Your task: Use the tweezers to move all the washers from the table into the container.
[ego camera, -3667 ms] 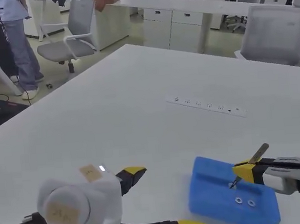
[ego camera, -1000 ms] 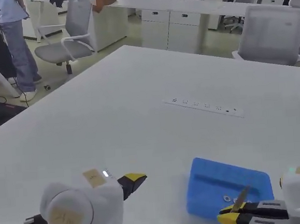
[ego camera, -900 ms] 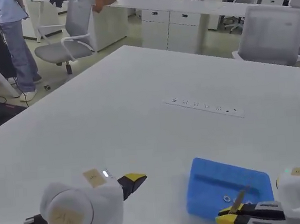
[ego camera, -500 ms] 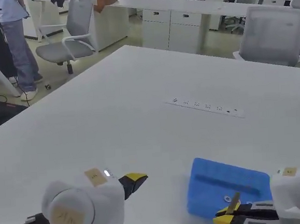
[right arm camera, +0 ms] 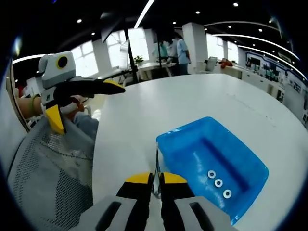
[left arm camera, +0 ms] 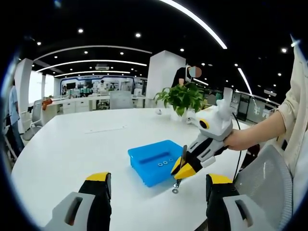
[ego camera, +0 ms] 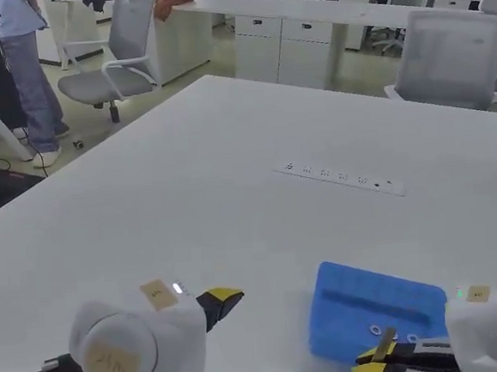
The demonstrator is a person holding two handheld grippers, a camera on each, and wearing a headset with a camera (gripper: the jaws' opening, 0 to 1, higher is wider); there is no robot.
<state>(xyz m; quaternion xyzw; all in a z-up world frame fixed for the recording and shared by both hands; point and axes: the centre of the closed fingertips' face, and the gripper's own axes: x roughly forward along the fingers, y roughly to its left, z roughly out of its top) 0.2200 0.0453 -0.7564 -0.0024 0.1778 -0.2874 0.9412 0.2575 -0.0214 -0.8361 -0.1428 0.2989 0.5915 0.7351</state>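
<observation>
A blue tray (ego camera: 361,302) lies near the table's front edge, with three washers (right arm camera: 218,183) in a row inside it. My right gripper (right arm camera: 155,179) is shut on the thin tweezers (right arm camera: 156,166), just in front of the tray's near rim. In the left gripper view the tweezers (left arm camera: 181,161) point down at one washer (left arm camera: 174,191) lying on the table beside the tray (left arm camera: 149,161); I cannot tell whether they touch. My left gripper (left arm camera: 159,185) is open and holds nothing, to the left of the tray. In the head view it (ego camera: 219,302) sits at the lower left.
A power strip (ego camera: 341,179) is set into the white table (ego camera: 188,182) beyond the tray. Office chairs (ego camera: 449,54) stand around the table's far side, and a person (ego camera: 24,66) stands at the far left. A potted plant (left arm camera: 180,98) stands on the table.
My right gripper has drawn back with the tweezers from above the tray to the table in front of its near rim. The left gripper has stayed put.
</observation>
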